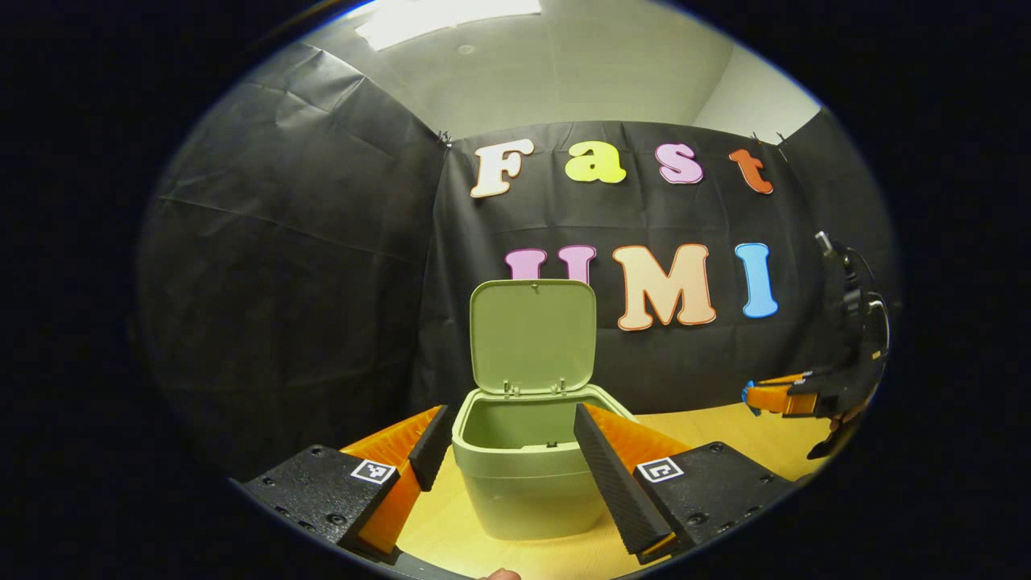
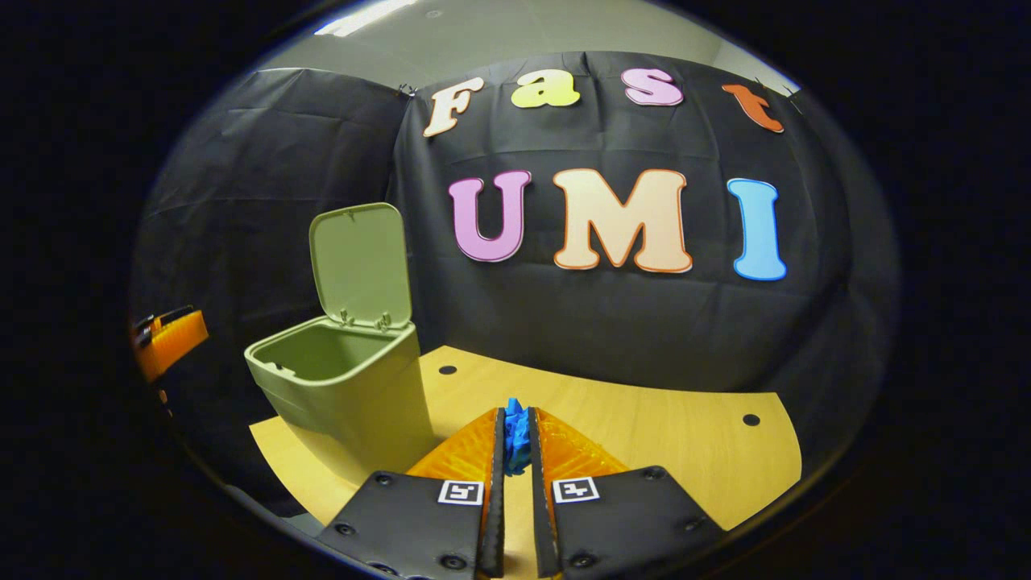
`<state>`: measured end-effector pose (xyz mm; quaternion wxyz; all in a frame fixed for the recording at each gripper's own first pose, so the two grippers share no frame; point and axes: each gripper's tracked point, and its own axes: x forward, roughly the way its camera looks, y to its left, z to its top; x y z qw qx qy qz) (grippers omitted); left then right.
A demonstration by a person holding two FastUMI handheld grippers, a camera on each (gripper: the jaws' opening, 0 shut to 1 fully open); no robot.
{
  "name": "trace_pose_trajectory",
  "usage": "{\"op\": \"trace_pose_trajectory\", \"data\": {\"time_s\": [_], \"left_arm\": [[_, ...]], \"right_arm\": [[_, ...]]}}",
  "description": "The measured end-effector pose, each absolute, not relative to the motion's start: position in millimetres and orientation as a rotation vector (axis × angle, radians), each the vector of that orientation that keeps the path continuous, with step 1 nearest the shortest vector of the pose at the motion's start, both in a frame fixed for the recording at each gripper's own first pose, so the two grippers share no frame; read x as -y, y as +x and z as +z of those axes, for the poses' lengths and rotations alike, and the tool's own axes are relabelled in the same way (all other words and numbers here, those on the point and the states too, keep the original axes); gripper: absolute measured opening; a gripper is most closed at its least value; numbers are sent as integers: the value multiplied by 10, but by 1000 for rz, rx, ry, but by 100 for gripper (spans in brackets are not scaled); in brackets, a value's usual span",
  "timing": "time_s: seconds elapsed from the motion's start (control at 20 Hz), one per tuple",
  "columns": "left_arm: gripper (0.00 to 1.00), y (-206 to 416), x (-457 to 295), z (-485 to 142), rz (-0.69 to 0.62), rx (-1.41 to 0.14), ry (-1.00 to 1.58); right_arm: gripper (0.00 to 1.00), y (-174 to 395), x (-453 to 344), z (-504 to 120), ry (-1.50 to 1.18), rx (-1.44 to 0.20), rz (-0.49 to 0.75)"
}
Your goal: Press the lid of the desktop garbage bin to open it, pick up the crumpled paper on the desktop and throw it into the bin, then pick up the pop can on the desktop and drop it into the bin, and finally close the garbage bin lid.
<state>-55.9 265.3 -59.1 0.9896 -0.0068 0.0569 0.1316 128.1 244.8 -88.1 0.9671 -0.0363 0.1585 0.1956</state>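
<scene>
- Standing open on the desk [image 2: 644, 427]: green bin [image 1: 523, 475], lid [image 1: 533, 334] tipped up & back on its rear hinges, near upright, in front of the booth's black cloth wall.
- Bin inside, as far as the left gripper view looks in, shows bare green walls; bottom not visible.
- Left hand-held gripper [image 1: 515, 439]: fingers spread wide apart, nothing between them; they frame the bin's front rim from either side, hovering near it. Can't tell if they touch the rim.
- Right hand-held gripper [image 2: 515, 451]: fingers drawn close together, clamped on a small crumpled blue paper [image 2: 515, 435] – wad sticks up betw. the tips.
- In the right gripper view the bin [image 2: 346, 387] sits to the left of that gripper, lid [image 2: 360, 266] up; gripper w/ paper is over bare desk, beside the bin & apart from it, not above the opening.
- Left gripper view also catches the right hand-held gripper [image 1: 761, 396] far right, level w/ the bin's rim, off to the bin's side, a bit of blue at its tip.
- Right gripper view catches part of the left hand-held gripper [image 2: 165, 342] at far left edge, near the bin.
- Desk: light wood top, w/ a few small dark round holes [image 2: 751, 420].
</scene>
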Motion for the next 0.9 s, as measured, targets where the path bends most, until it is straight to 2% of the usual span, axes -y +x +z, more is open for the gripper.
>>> {"op": "trace_pose_trajectory", "data": {"time_s": [0.4,0.7,0.8,0.85,0.9], "left_arm": [[93,-667,-3038,-789,300,-154,-17],[93,-726,-3253,-892,319,-180,-10],[94,-761,-3317,-912,327,-188,-9],[93,-771,-3322,-923,327,-188,-9],[94,-760,-3337,-927,328,-189,-7]], "right_arm": [[17,1492,-3509,-561,-45,-262,538],[17,1543,-4264,-613,-70,-267,640],[18,1520,-4426,-721,-84,-289,666],[21,1507,-4492,-770,-90,-297,679],[28,1461,-4552,-811,-93,-307,703]]}}
